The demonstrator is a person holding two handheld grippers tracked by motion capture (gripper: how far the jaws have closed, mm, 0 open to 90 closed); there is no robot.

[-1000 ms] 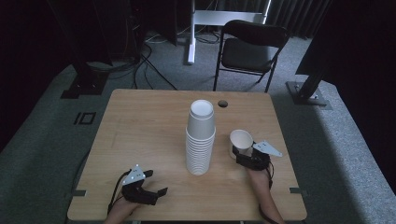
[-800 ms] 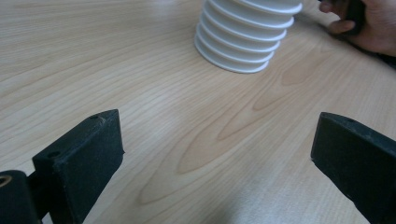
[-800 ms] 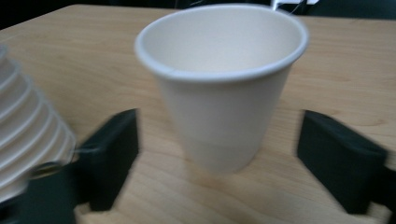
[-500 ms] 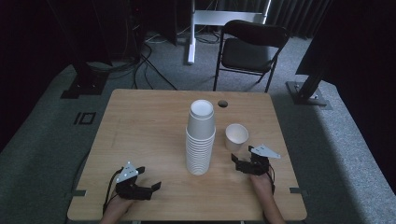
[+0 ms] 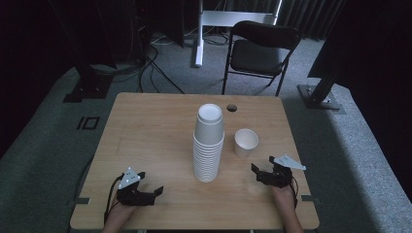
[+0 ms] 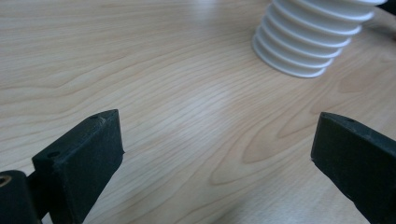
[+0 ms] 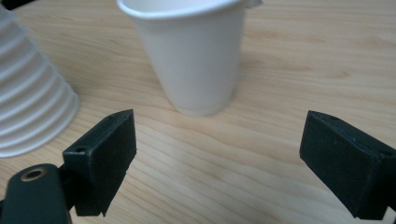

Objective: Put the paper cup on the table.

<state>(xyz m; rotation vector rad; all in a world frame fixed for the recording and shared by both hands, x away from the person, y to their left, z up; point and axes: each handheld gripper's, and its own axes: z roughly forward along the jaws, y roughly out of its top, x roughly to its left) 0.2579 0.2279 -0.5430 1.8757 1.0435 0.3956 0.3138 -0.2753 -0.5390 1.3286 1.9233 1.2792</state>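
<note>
A tall stack of white paper cups (image 5: 209, 145) stands at the middle of the wooden table (image 5: 145, 131). Just to its right a single white paper cup (image 5: 246, 142) stands upright by itself. My right gripper (image 5: 257, 174) rests open near the front right, a short way in front of that cup, touching nothing. In the right gripper view the single cup (image 7: 196, 51) stands beyond the open right gripper (image 7: 219, 140), with the stack (image 7: 28, 102) at the left. My left gripper (image 5: 156, 191) lies open at the front left, empty. The stack's base (image 6: 303, 46) shows ahead of the left gripper (image 6: 217, 135).
A round cable hole (image 5: 231, 107) sits in the table's far edge behind the stack. A black folding chair (image 5: 260, 53) stands beyond the table. Dark stand bases (image 5: 320, 97) and cables (image 5: 145, 63) lie on the grey carpet around it.
My right gripper has let go of the single cup, left it standing right of the stack, and drawn back toward the front edge. My left gripper shifted slightly left.
</note>
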